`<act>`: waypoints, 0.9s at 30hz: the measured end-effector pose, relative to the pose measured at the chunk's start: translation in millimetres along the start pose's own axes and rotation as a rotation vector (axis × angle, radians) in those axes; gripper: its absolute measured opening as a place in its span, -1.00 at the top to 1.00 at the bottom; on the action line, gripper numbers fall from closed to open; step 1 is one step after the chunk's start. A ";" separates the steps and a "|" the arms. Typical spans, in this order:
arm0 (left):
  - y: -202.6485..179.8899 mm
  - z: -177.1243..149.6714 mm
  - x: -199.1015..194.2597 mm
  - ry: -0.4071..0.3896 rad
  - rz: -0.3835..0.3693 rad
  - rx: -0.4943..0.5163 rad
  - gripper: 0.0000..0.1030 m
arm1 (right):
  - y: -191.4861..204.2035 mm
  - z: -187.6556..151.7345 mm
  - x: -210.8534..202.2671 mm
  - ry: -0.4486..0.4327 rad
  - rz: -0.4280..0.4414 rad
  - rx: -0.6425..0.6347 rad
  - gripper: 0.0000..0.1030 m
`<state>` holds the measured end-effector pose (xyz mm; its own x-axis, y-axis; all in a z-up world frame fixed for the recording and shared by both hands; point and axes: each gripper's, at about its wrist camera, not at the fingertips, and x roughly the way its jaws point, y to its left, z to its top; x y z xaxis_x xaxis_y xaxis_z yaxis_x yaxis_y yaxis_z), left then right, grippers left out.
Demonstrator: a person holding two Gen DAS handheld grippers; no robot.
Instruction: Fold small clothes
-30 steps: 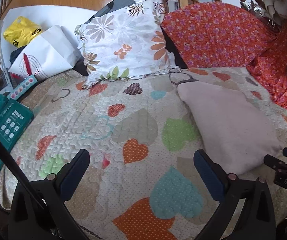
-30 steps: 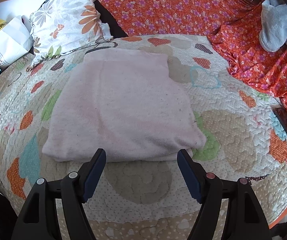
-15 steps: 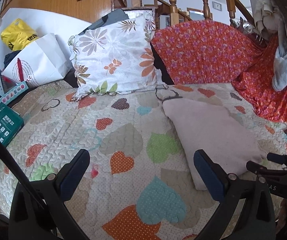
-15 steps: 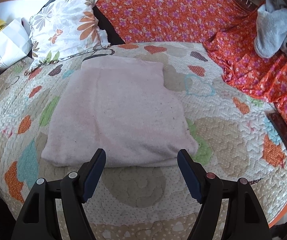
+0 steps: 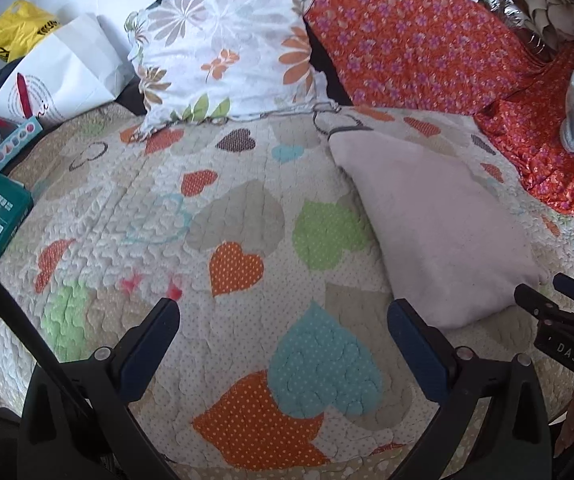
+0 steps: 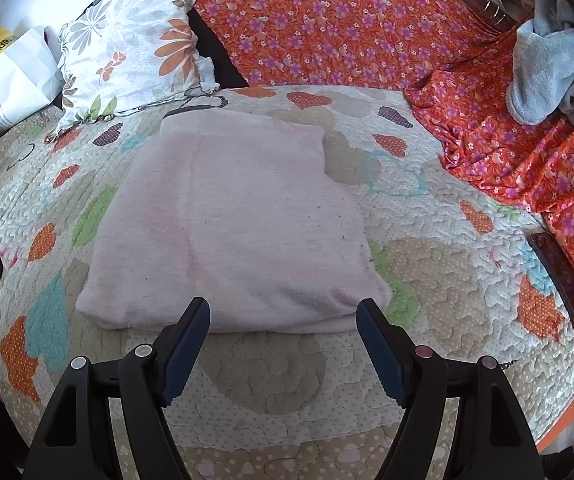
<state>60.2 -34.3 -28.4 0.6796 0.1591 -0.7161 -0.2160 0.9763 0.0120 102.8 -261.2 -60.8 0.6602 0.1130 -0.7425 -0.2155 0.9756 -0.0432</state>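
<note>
Pale pink garment (image 6: 227, 236) lies folded flat on the heart-patterned quilt (image 6: 427, 280), its long axis running from the near edge toward the floral pillow (image 6: 127, 52). It sits straight ahead of the right gripper (image 6: 283, 344), the nearer one, and off to the right of the left gripper (image 5: 283, 344); both stand spread wide, holding nothing.

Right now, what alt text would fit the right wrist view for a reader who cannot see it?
A folded pale pink garment lies flat on a heart-patterned quilt, just beyond the open, empty right gripper. A floral pillow and orange flowered cloth sit behind it.
</note>
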 end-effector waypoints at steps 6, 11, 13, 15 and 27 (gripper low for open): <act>-1.8 -1.7 2.9 0.022 0.000 0.000 -1.00 | -0.2 0.4 -0.2 -0.001 0.000 -0.008 -0.58; -1.8 -2.1 5.5 0.036 -0.011 -0.002 -1.00 | 1.6 0.3 -0.2 0.001 0.000 -0.008 -0.59; -2.2 -2.6 7.9 0.040 -0.009 -0.003 -1.00 | 3.1 0.3 0.6 0.001 -0.003 -0.015 -0.59; -2.2 -2.9 10.4 0.052 -0.012 -0.005 -1.00 | 3.0 1.2 1.8 0.003 -0.006 -0.012 -0.60; -0.9 -5.8 16.0 0.089 -0.045 -0.025 -1.00 | 2.9 0.9 -2.9 -0.017 -0.009 0.001 -0.61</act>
<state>67.2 -33.5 -43.9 0.6245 0.1001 -0.7746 -0.2047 0.9781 -0.0386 100.9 -258.6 -58.2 0.6741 0.1076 -0.7308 -0.2090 0.9767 -0.0490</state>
